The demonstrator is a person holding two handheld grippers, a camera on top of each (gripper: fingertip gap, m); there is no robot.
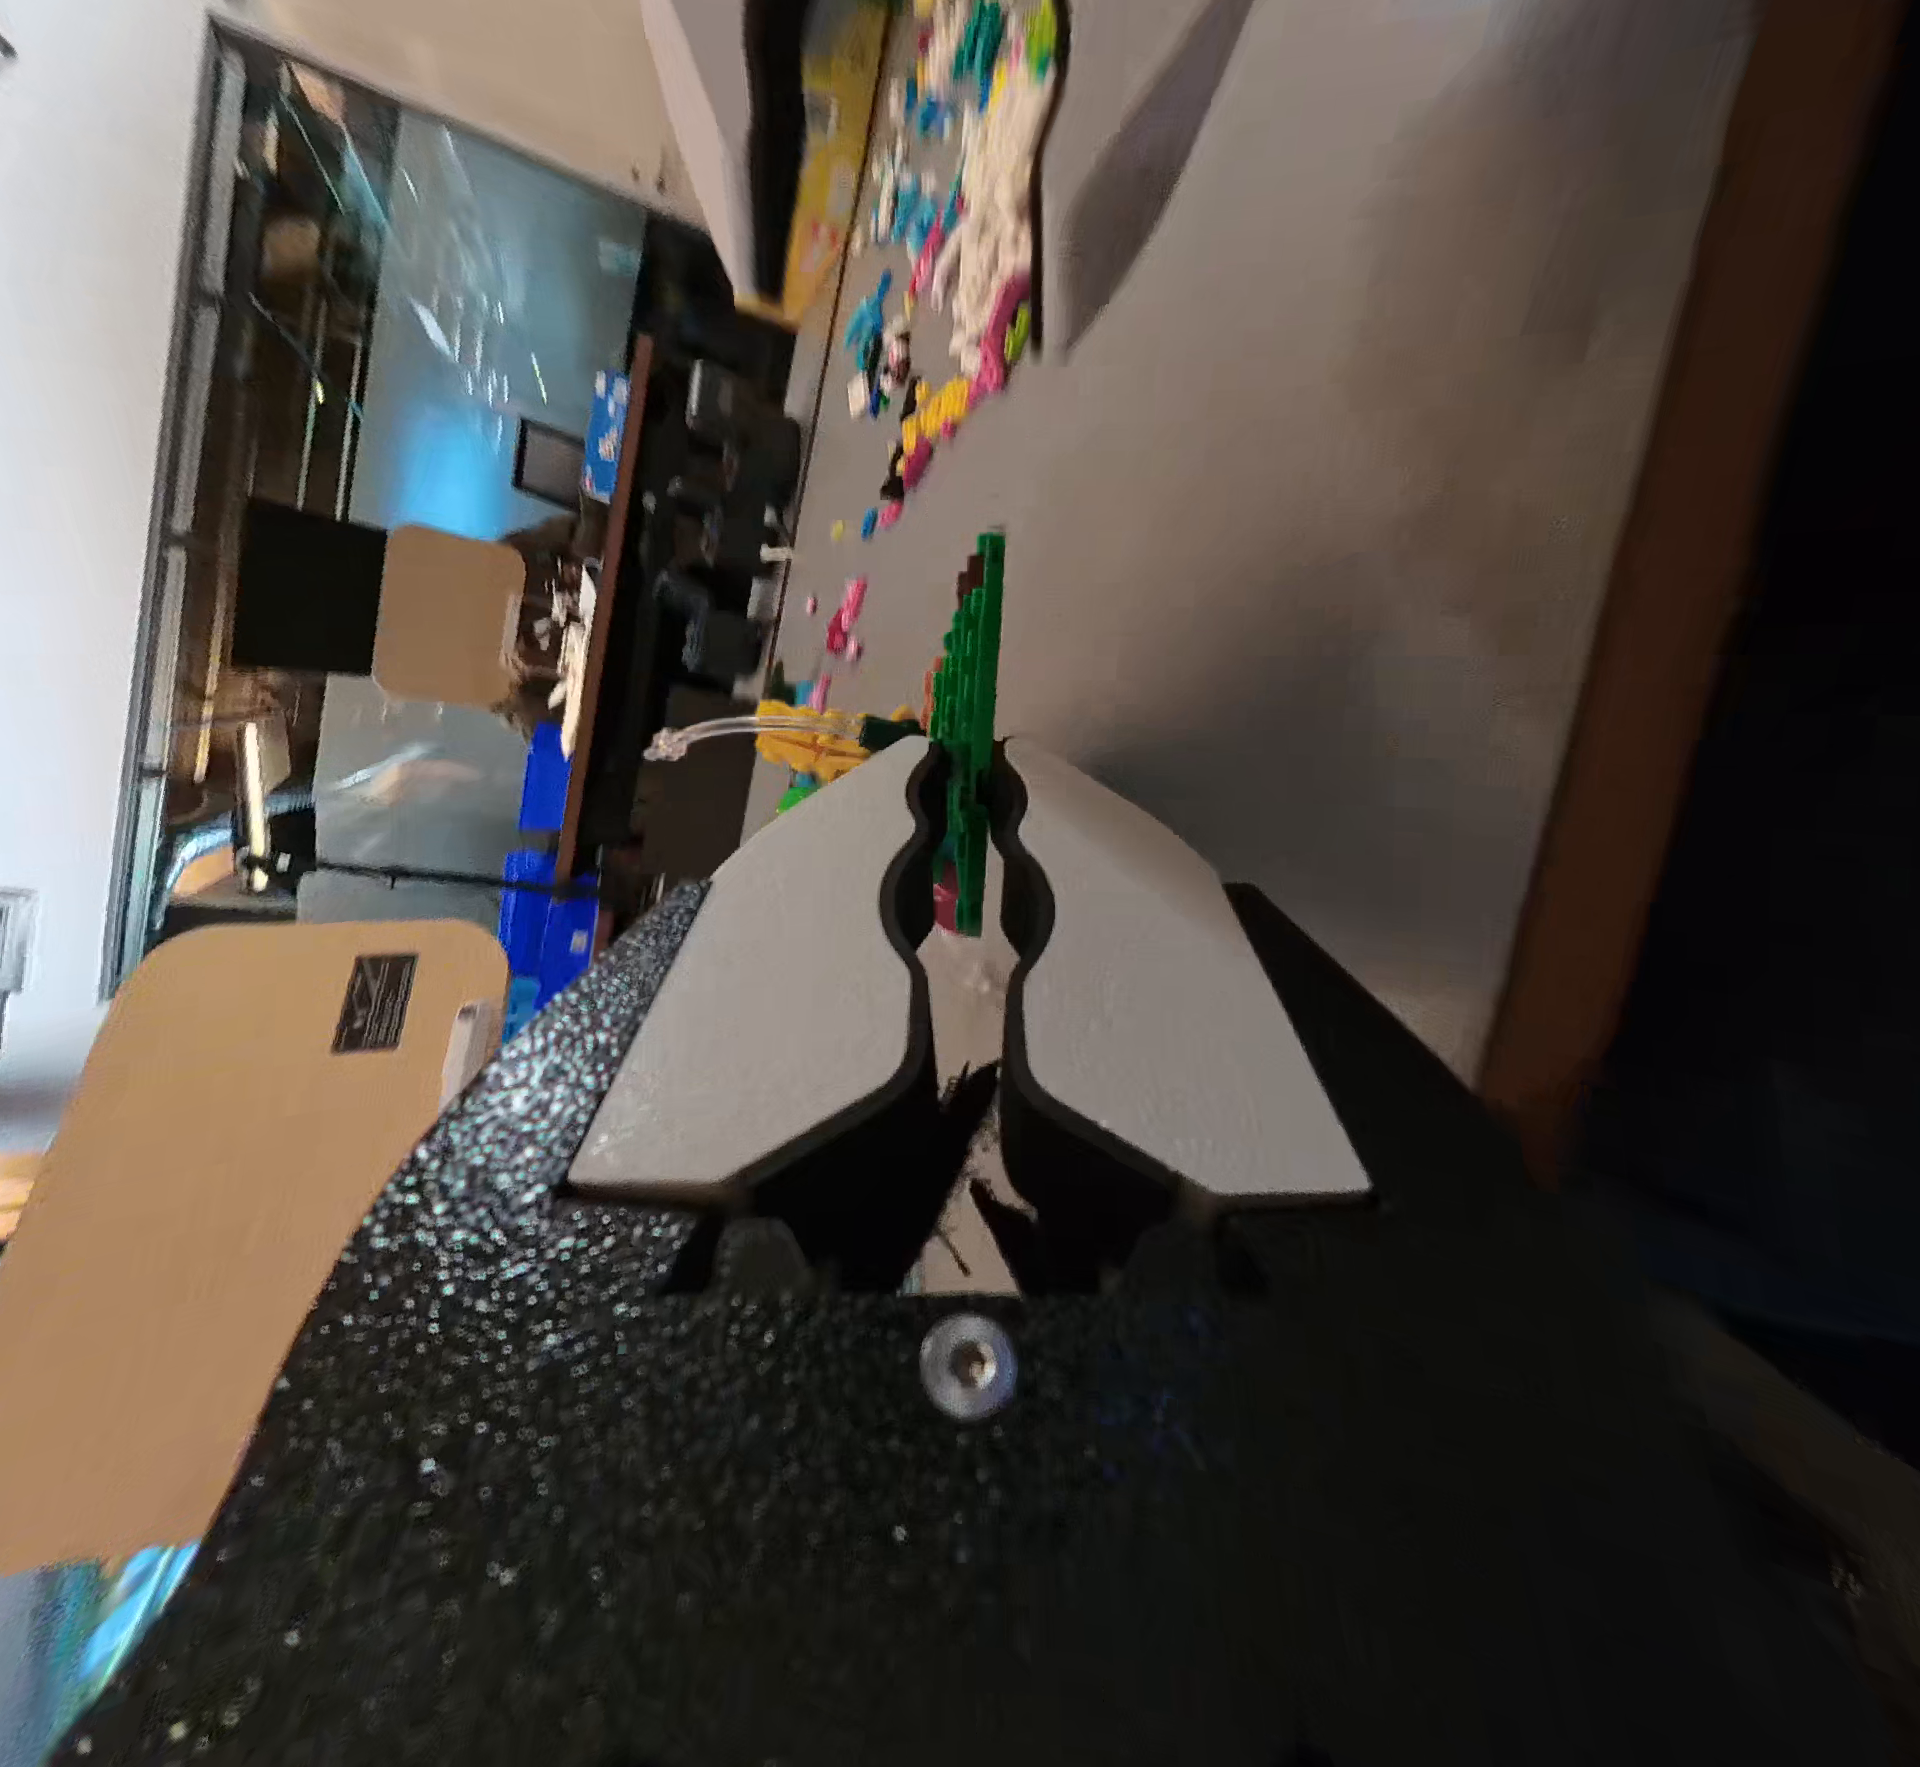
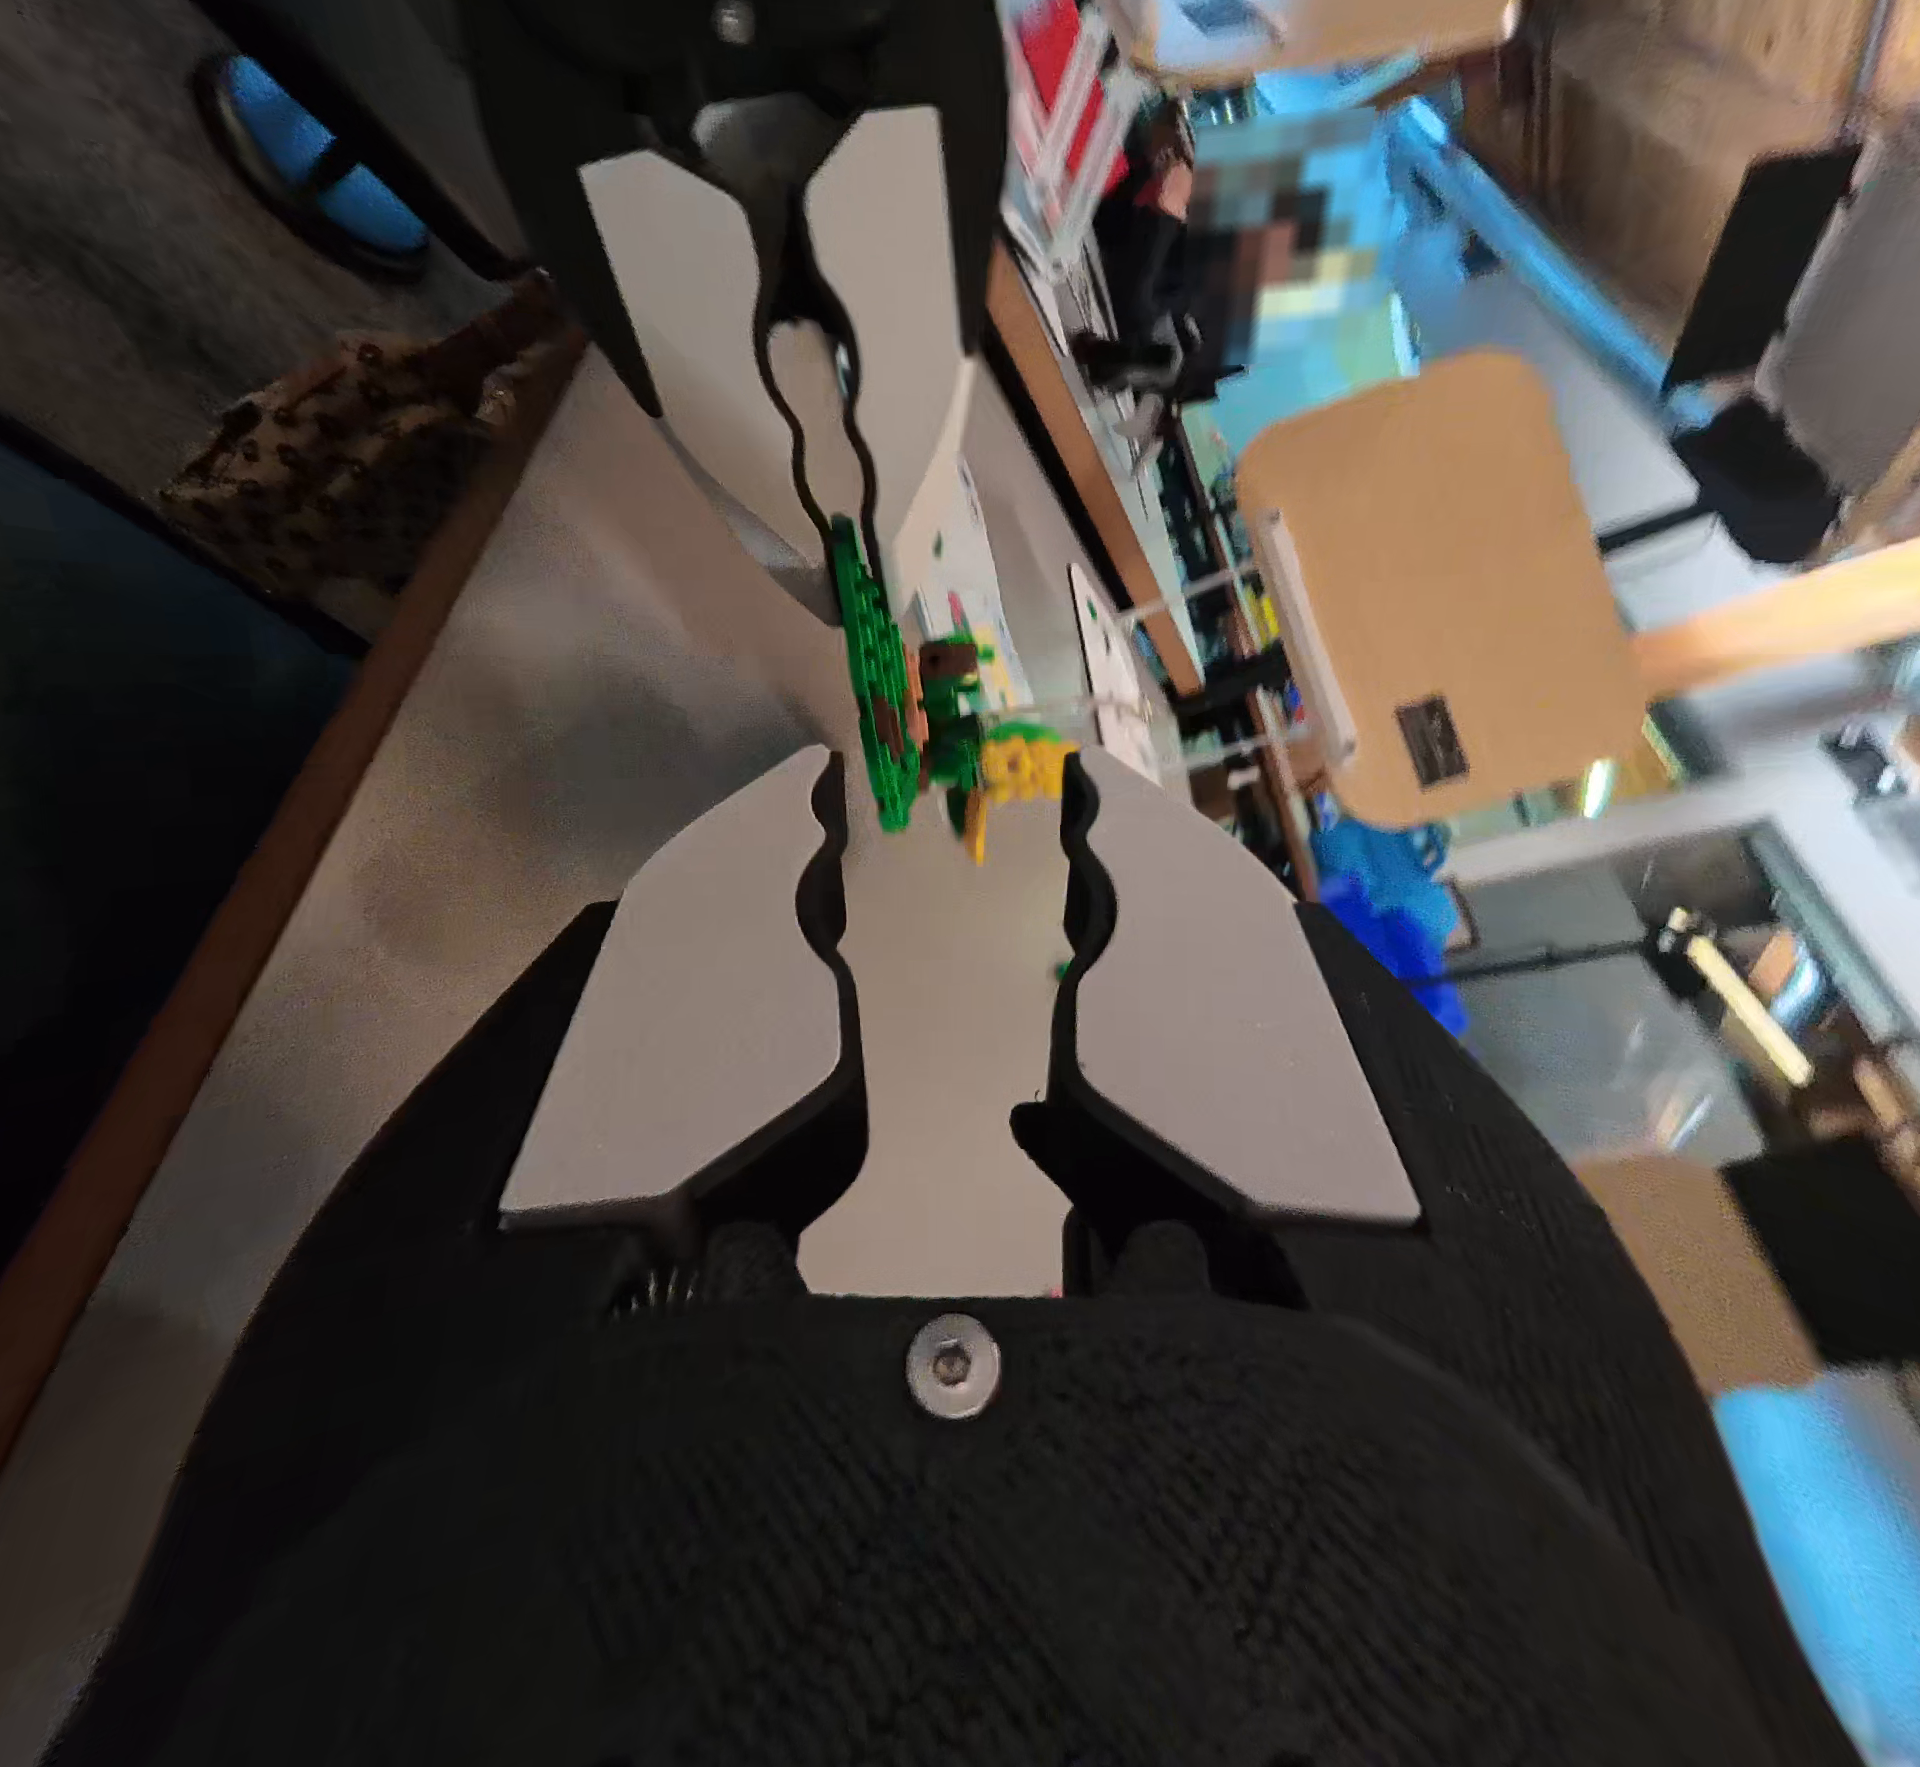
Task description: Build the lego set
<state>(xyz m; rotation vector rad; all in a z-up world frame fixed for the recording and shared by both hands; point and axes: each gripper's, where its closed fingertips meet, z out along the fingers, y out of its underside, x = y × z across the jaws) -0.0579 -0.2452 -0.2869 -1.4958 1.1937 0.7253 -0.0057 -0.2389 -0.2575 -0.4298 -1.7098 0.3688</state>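
Note:
My left gripper [image 1: 966,767] is shut on the near edge of a green studded baseplate [image 1: 975,657] and holds it on edge above the grey table [image 1: 1299,470]. Small brown, green and pink pieces sit on the plate's face. A yellow flower-like piece [image 1: 805,746] with a clear stem sticks out from it. In the right wrist view the same plate [image 2: 878,699] hangs from the left gripper [image 2: 847,528]. My right gripper [image 2: 951,777] is open. The plate's free end and the yellow piece [image 2: 1023,767] stand between its fingertips, and the pads do not press on them. The right gripper also shows at the top of the left wrist view [image 1: 914,315].
A pile of loose coloured bricks [image 1: 966,211] and a yellow box [image 1: 831,159] lie farther along the table. White sheets [image 2: 956,512] lie beyond the plate. The table's wooden edge [image 2: 260,886] runs on one side. Tan chair backs [image 2: 1434,595] and blue crates [image 1: 545,907] stand past the other. Some 6 cm of space lies between my two pairs of fingers.

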